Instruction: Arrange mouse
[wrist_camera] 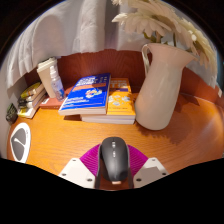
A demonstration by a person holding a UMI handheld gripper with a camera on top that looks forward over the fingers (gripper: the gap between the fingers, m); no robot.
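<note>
**Mouse sitting between the fingers on the wooden desk**

The gripper is hovering low over the wooden desk, with a dark computer mouse lying between its two fingers. The pink pads are flanking the mouse closely on either side, and I cannot tell whether they are actually pressing on it or merely standing about it while it rests on the desk.

Taking the mouse as the landmark: beyond it, toward the back of the desk, a blue book is lying beside an orange book, both on a short stack. Beyond and to the right of the mouse a white ceramic pitcher is standing upright, holding pale flowers. Far to the left of the mouse, small boxes and oddments are crowding the desk edge, too small to name.

The step in hand appears to be the grasp or the placing of the mouse. The next move likely calls for a firm, even squeeze on both flanks, then a low slide or lift toward open wood, keeping well apart from the pitcher and books.
</note>
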